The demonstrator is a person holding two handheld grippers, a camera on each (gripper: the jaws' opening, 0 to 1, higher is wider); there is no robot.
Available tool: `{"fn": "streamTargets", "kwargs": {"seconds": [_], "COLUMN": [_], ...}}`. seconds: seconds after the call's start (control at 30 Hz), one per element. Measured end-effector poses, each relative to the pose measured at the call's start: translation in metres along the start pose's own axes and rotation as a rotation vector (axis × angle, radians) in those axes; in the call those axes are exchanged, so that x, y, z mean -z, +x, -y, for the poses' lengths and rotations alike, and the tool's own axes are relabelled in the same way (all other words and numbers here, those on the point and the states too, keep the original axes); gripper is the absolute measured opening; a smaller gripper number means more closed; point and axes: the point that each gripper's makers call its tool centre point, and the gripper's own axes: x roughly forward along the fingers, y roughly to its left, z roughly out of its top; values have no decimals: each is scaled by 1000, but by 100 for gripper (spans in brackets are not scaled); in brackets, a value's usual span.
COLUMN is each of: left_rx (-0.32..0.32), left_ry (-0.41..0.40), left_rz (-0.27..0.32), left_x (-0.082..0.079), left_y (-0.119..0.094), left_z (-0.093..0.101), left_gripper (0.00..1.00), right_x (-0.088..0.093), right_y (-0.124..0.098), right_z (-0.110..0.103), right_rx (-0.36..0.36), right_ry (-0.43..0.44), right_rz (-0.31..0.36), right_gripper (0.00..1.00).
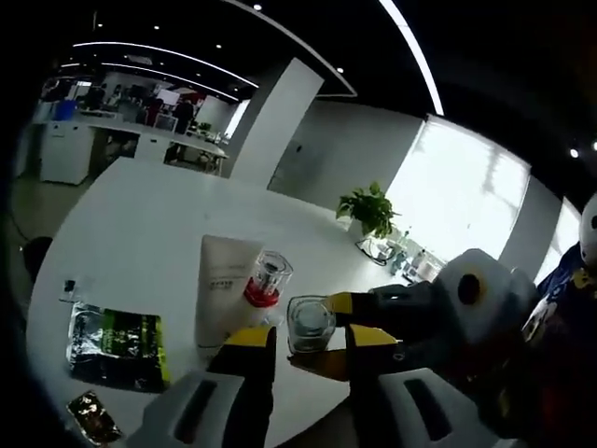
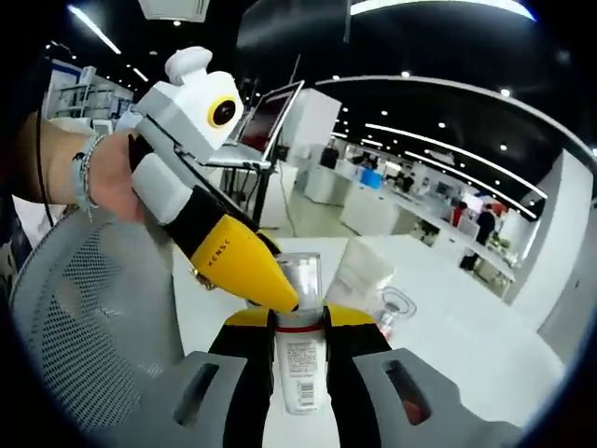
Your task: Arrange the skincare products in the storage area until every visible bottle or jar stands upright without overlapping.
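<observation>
A clear bottle with a white label stands between my right gripper's jaws, which are shut on it. In the left gripper view the same clear bottle shows end-on between my left gripper's open jaws, with small gaps on both sides. The right gripper reaches in from the right and clamps it. The left gripper comes in from the left, its yellow tip at the bottle's top. A white tube and a clear bottle with a red collar lie on the white table.
A green and black foil packet, a small shiny sachet and a tiny item lie at the table's left. A potted plant stands at the far edge. A grey mesh chair is at the left, beside a person's hand.
</observation>
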Motion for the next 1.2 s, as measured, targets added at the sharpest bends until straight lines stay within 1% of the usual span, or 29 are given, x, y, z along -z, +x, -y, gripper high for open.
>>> {"fn": "streamTargets", "kwargs": {"seconds": [0.07, 0.1, 0.13, 0.17, 0.23, 0.27, 0.37, 0.4, 0.53, 0.6, 0.63, 0.67, 0.7, 0.73, 0.8, 0.87, 0.93, 1.03, 1.1, 1.2], "left_rx": [-4, -12, -34, -65, -50, -44, -55, -59, -77, -89, -109, -149, -159, -180, -220, -308, -357, -441, -454, -475], "left_ry": [-3, -3, 0, 9, -8, -19, -27, -29, -33, -35, -25, -9, -11, -24, -30, -5, 6, 37, 58, 97], "left_rz": [-1, -16, -29, -21, -4, -12, -32, -35, -47, -55, -52, -46, -49, -59, -60, -92, -116, -164, -206, -244], "left_x": [0, 2, 4, 3, -1, -1, 1, 2, 4, 4, 4, 2, 2, 2, 0, 2, 5, 11, 18, 26], "left_y": [1, 3, 2, 1, 0, 0, -1, -2, 0, 1, 1, 0, -1, -2, -6, -11, -12, -5, 4, 16], "left_z": [0, -1, -4, -10, -8, -7, -9, -9, -11, -13, -16, -23, -26, -31, -40, -55, -64, -78, -79, -81], "left_gripper": [31, 29, 26, 23, 22, 21, 20, 20, 19, 19, 19, 19, 19, 19, 19, 19, 19, 19, 19, 20], "right_x": [0, -1, -1, -1, 1, 0, 0, 0, 3, 5, 9, 11, 16, 19, 22, 28, 36, 44, 52, 64], "right_y": [0, 1, 1, 1, 2, 2, 3, 4, 5, 6, 6, 6, 5, 5, 5, 6, 7, 7, 7, 6], "right_z": [-1, -2, -3, -4, -5, -5, -6, -7, -8, -8, -7, -6, -6, -6, -4, 0, 3, 4, 7, 11], "right_rx": [4, 3, -1, -4, -1, -2, -18, -25, -40, -50, -51, -50, -55, -61, -64, -54, -48, -44, -32, -13], "right_ry": [-39, -52, -58, -64, -100, -105, -87, -71, -65, -48, -36, -33, -8, 19, 75, 84, 105, 144, 157, 168], "right_rz": [-3, -2, -1, -1, -17, -12, -9, -7, -13, -21, -41, -53, -79, -91, -104, -127, -159, -194, -233, -289], "right_gripper": [19, 19, 19, 19, 19, 19, 19, 19, 19, 19, 19, 19, 18, 19, 18, 16, 16, 16, 16, 16]}}
